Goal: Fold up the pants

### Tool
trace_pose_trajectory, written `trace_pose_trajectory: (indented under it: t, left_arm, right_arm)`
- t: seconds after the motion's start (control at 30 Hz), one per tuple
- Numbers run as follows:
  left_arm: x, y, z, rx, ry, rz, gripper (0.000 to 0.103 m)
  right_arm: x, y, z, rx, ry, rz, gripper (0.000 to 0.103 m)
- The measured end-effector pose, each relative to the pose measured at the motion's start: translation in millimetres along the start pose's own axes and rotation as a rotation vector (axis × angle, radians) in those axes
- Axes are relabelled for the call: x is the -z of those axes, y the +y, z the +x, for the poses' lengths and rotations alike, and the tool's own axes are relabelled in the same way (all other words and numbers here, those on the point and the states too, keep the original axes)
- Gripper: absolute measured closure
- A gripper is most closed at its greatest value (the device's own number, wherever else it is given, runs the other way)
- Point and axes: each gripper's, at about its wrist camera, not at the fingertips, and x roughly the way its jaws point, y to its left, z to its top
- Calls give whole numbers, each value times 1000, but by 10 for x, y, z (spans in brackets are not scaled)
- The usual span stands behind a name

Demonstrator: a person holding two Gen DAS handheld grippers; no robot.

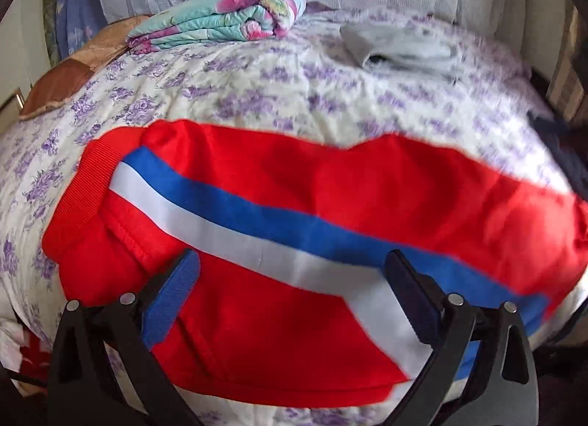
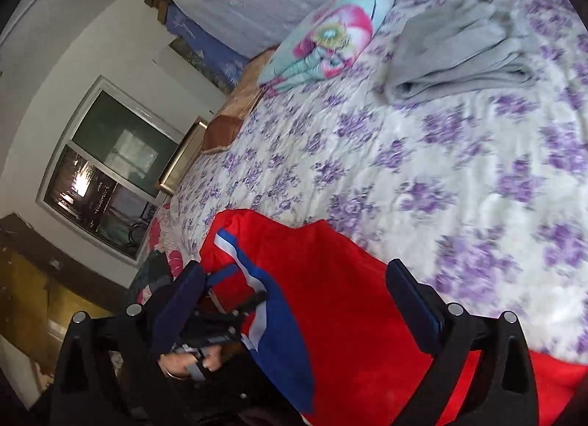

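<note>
The red pants (image 1: 294, 242) lie on the bed (image 1: 257, 95), long axis left to right, waistband at left. Left gripper (image 1: 290, 279) hangs over the near edge, jaws apart, empty. Right gripper (image 2: 294, 290) is likewise apart above the cloth.

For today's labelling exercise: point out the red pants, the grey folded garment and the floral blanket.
red pants (image 1: 386, 183), left wrist view, upper red panel.
grey folded garment (image 2: 455, 54), right wrist view, top layer.
floral blanket (image 1: 220, 21), left wrist view, folded top.
</note>
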Motion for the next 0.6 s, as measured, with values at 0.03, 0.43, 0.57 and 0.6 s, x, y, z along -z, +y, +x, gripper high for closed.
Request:
trace_pose_trajectory:
  t: [0.03,0.43,0.57,0.6]
  left_arm:
    - [46,10,-18,7,-19,8,5]
    - [53,429,-127,317,-23,-95,5]
    - [34,517,-130,367,-17,-148,5]
    - [31,526,-129,372,-15,-154,5]
  right_arm:
    - [-100,-32,226,-17,52,24,3]
    - [-463,-124,1414,-41,443,53,3]
    - [-418,-60,1457,-99,536,47,3]
    - [-413,-31,1458,-120,550,42,3]
